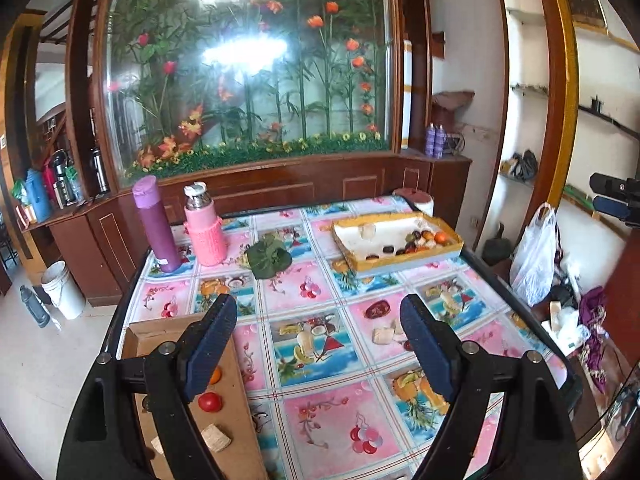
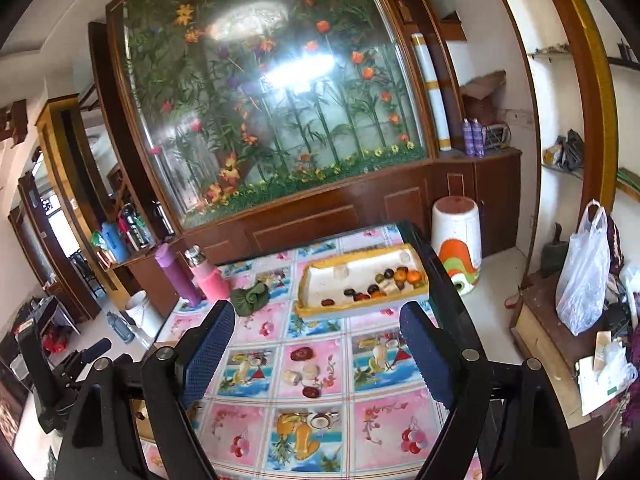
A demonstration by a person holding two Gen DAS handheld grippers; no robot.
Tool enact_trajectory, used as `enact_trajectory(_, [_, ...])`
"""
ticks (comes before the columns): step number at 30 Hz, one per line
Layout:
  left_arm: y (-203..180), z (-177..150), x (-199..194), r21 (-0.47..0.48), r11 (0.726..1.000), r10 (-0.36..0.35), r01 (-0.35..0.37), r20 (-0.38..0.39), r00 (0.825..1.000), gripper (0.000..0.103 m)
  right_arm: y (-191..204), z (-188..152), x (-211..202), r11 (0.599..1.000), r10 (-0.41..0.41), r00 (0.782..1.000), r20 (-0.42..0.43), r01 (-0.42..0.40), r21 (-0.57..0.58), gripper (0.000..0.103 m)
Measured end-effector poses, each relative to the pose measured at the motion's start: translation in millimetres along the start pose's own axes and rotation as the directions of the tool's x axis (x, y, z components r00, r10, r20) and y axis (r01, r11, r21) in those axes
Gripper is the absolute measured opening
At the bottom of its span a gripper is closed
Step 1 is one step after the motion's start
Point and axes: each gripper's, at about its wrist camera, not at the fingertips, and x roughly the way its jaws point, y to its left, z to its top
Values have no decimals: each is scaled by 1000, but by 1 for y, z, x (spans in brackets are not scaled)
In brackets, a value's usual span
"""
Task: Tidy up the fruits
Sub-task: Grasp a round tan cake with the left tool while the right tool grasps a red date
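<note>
My left gripper point(image 1: 318, 340) hangs open above the fruit-print tablecloth point(image 1: 320, 400), with nothing between its fingers. Below its left finger lies a flat cardboard box point(image 1: 236, 392) holding a red fruit point(image 1: 210, 402), an orange fruit point(image 1: 216, 376) and a beige piece point(image 1: 216, 438). A yellow-rimmed white tray point(image 1: 400, 266) at the far right holds several small fruits point(image 1: 420, 240). A dark red piece point(image 1: 377, 309) and beige pieces point(image 1: 384, 335) lie loose on the cloth. My right gripper point(image 2: 318, 344) is also open and empty, above loose pieces point(image 2: 301, 354), with the tray point(image 2: 340, 310) beyond.
A purple flask point(image 1: 156, 224), a pink bottle point(image 1: 204, 232) and a green cloth bundle point(image 1: 268, 256) stand at the table's far left. A white bucket point(image 1: 62, 288) sits on the floor to the left. A plastic bag point(image 2: 582, 276) and a white stool point(image 2: 456, 240) are right of the table.
</note>
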Motion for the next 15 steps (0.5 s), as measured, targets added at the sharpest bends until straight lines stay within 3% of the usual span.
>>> enact_trajectory(4, [-6,-12,47,-5,1000,-28,28,-100,995,83,-14,-35,62,999,11,992,-130,-6,40,88])
enact_trajectory(8, [-10,-29,100,-46,997,-75,68,-200,977,83,-13,-80,125,999,-34,973,-228,27,-35,88])
enact_trajectory(10, [-14,-37,127,-54,996,-88,77,-247,965,83,-10,-103,155,997,-35,960,-278,13,-80,80])
enact_trajectory(12, [-15,-42,149,-77,993,-107,89,-286,952,83,-2,-125,185,991,-42,940,-338,-3,-133,62])
enact_trajectory(15, [-12,-48,179,-140,985,-145,104,-330,933,83,6,-148,219,984,-32,917,-399,-41,-174,60])
